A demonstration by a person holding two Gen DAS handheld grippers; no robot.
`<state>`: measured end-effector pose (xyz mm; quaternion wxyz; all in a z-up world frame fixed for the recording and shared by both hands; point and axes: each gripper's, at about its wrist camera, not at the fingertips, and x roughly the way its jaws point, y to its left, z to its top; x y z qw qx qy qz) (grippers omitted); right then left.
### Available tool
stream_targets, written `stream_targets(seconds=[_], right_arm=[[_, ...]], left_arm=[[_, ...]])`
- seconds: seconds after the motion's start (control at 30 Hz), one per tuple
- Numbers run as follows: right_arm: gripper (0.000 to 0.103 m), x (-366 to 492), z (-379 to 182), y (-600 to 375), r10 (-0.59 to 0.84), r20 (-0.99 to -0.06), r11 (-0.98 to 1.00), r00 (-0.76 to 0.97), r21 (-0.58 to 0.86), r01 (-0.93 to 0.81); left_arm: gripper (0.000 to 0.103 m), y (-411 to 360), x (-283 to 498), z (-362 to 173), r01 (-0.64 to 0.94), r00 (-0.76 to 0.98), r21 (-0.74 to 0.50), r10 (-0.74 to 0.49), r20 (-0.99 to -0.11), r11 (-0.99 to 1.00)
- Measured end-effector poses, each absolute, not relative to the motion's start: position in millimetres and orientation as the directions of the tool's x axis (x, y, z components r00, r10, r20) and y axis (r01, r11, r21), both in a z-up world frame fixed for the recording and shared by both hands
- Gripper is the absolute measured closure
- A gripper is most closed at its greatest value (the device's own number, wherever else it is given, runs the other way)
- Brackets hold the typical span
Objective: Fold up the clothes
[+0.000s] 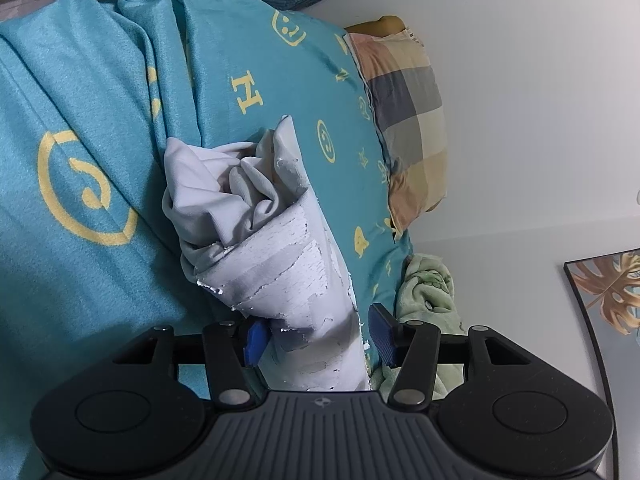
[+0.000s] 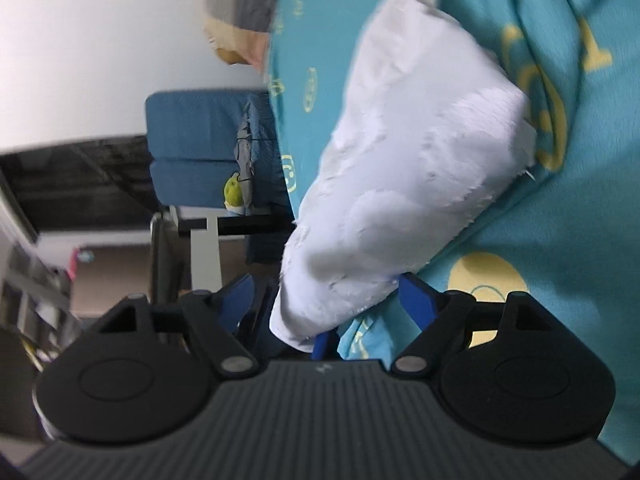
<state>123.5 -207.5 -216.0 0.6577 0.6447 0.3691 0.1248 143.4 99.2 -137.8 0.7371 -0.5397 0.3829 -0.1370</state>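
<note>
Cloth fills the gap of the left tool close to the lens: a pale grey-white garment with a cracked, flaking white print. The two blue pads stand apart with the fabric running between them. One pad touches the cloth on its side, while the other seems a little off it, so I cannot tell if this tool really pinches the garment or only has it lying through the opening.

On the right tool the blue pads are also wide apart, and the same garment passes between them and goes down towards the body of the tool. This picture is blurred, so here too a real pinch cannot be confirmed; the fingers look more open than closed.

Further out, the garment is bunched and crumpled, not flat, and it hangs or rests against the teal bed cover with yellow symbols. No tidy folded shape shows. My judgement is that the garment is being handled between the two tools, either to spread it or to bring its parts together.

To do this well, each tool should take one single edge or corner, not a thick bundle, and both should keep the fabric tight between them so that wrinkles fall out. The printed side is stiff and flaky, so a gentle grip is better.

Beyond lie a checked pillow and the white wall.
</note>
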Motion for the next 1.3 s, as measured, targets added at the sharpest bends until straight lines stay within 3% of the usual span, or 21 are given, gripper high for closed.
stream_targets(seconds=[0.3, 0.5, 0.6, 0.83, 1.03, 1.2, 1.3], right_arm=[[0.021, 122, -233, -240, 0.5, -0.387, 0.066, 0.775, 0.909, 0.411], [0.033, 128, -230, -239, 0.487, -0.408, 0.11, 0.772, 0.906, 0.409], [0.043, 129, -232, -240, 0.478, -0.429, 0.138, 0.767, 0.899, 0.417], [0.065, 129, -224, -235, 0.439, -0.479, 0.269, 0.76, 0.877, 0.398], [0.071, 128, -216, -235, 0.422, -0.475, 0.328, 0.772, 0.874, 0.359], [0.073, 127, -208, -236, 0.415, -0.462, 0.35, 0.784, 0.876, 0.332], [0.074, 126, -204, -236, 0.412, -0.457, 0.359, 0.788, 0.877, 0.321]], left_arm=[[0.045, 95, 149, -142, -0.244, 0.659, -0.892, -0.61, -0.44, 0.381], [0.041, 98, 150, -147, -0.293, 0.639, -0.88, -0.609, -0.471, 0.374], [0.033, 98, 152, -153, -0.327, 0.621, -0.875, -0.617, -0.483, 0.357], [0.031, 99, 159, -182, -0.438, 0.571, -0.854, -0.648, -0.504, 0.279], [0.03, 105, 156, -177, -0.429, 0.597, -0.866, -0.639, -0.485, 0.257], [0.037, 109, 154, -176, -0.401, 0.637, -0.888, -0.627, -0.448, 0.227], [0.052, 109, 154, -171, -0.384, 0.647, -0.892, -0.62, -0.444, 0.238]])
